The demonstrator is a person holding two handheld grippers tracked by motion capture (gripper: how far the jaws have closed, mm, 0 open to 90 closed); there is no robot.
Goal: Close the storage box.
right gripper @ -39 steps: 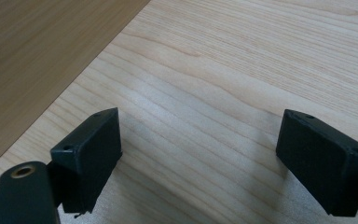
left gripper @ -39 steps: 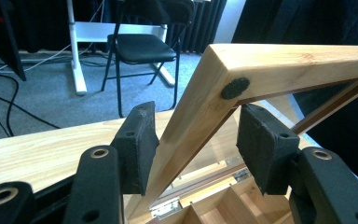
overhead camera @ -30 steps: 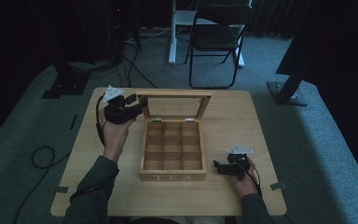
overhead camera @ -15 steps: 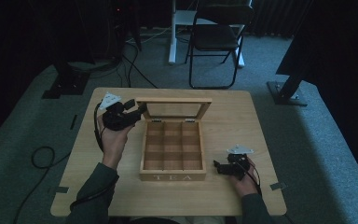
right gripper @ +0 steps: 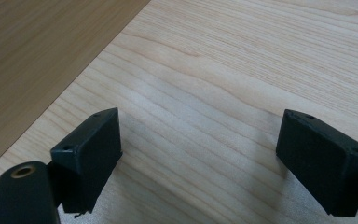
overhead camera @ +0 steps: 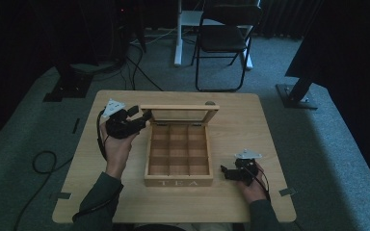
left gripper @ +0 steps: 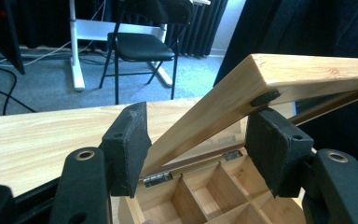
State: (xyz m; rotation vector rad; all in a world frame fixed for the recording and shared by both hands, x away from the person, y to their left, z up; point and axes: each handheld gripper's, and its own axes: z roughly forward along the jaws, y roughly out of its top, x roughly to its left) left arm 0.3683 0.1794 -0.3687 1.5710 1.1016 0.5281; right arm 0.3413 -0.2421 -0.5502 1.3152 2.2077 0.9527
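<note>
A wooden tea box (overhead camera: 178, 182) with several empty compartments stands mid-table, and its framed lid (overhead camera: 178, 108) is raised at the far side. My left gripper (overhead camera: 142, 118) is at the lid's left corner. In the left gripper view the lid's frame (left gripper: 307, 74) runs between the black pads (left gripper: 126, 144), and its jaws have just been opening. The left pad stands apart from the wood and the right one is close under the corner. The box's dividers (left gripper: 205, 196) and a hinge show below. My right gripper (overhead camera: 224, 172) rests on the table right of the box, open and empty (right gripper: 200, 154).
The light wooden table (overhead camera: 250, 120) has bare room around the box. A black folding chair (overhead camera: 224, 43) and a white desk leg (overhead camera: 178, 33) stand on the grey carpet beyond the far edge. Cables lie on the floor at left.
The lid's top edge has come lower and nearer in the high view. My left hand shifted slightly with it and its jaws have widened. The right hand has kept still.
</note>
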